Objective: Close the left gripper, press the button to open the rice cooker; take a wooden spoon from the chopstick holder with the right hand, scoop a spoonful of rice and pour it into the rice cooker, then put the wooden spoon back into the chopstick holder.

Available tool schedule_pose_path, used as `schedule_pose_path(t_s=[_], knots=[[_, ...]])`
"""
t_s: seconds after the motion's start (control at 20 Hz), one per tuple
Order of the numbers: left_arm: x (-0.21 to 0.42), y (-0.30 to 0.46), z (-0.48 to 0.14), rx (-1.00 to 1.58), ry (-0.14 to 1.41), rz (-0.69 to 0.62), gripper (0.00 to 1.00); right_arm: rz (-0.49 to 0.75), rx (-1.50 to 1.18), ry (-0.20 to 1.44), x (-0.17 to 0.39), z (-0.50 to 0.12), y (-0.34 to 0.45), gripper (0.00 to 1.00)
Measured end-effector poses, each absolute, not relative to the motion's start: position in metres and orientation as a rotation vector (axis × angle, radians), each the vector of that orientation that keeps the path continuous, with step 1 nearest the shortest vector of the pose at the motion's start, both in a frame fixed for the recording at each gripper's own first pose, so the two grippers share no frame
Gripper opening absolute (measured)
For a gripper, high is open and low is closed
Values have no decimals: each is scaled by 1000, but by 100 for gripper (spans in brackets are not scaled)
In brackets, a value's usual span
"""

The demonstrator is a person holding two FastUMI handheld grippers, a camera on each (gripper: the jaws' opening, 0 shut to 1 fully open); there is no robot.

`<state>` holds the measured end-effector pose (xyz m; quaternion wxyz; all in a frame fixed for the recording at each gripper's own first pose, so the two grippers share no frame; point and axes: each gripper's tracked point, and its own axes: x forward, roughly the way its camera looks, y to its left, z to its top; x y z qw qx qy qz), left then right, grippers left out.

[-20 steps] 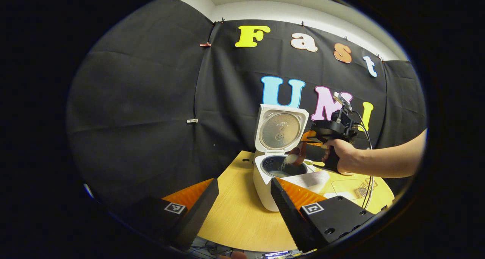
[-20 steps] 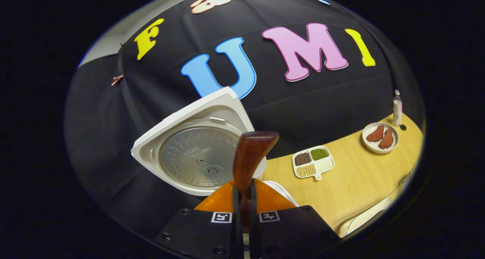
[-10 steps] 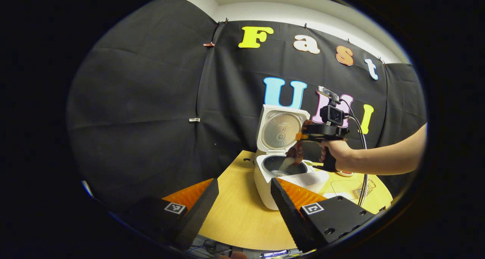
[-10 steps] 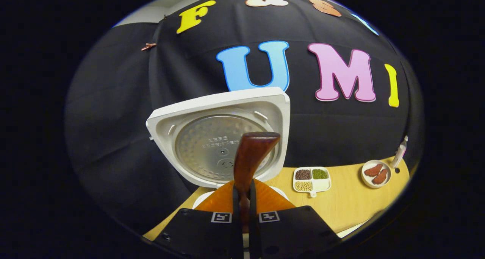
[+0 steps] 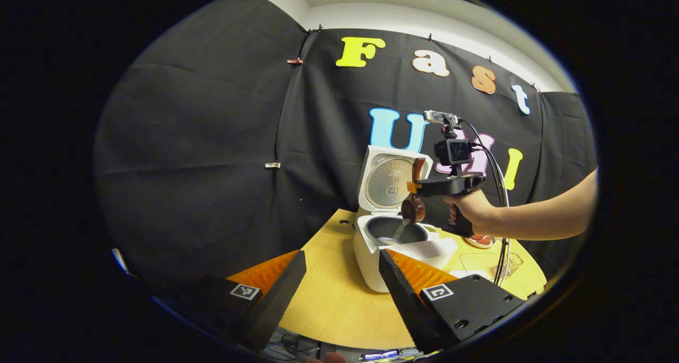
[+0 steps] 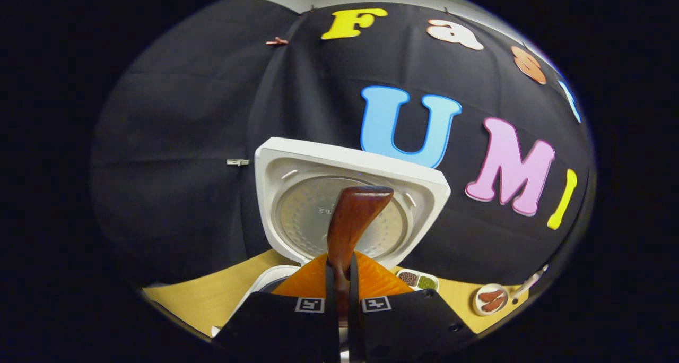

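Right tongs [image 6: 339,299] clamped on wooden spoon [image 6: 350,219], bowl tipped over open rice cooker [image 5: 382,235] on table [image 5: 329,299], rice [image 5: 399,230] spilling into pot. Left tongs [image 5: 339,278] spread wide, nothing held, hanging back near table edge.

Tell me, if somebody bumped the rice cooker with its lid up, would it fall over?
Probably not. The rice cooker looks squat and wide, sitting flat on the table. Its raised lid stands tall at the back, so a hard shove might rock it backward. It likely slides first.
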<state>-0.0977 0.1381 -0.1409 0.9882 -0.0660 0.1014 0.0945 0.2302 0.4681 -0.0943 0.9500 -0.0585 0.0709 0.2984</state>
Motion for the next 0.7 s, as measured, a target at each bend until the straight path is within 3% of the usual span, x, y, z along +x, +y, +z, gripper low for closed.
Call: schedule_pose_path(t_s=[0.4, 0.7], knots=[[-101, 137, -140, -127, 204, 195, 95, 702, -409, -23, 207, -83, 485, 11], [-106, 139, -136, -121, 201, 208, 95, 707, -363, 3, 205, -82, 474, 11]])
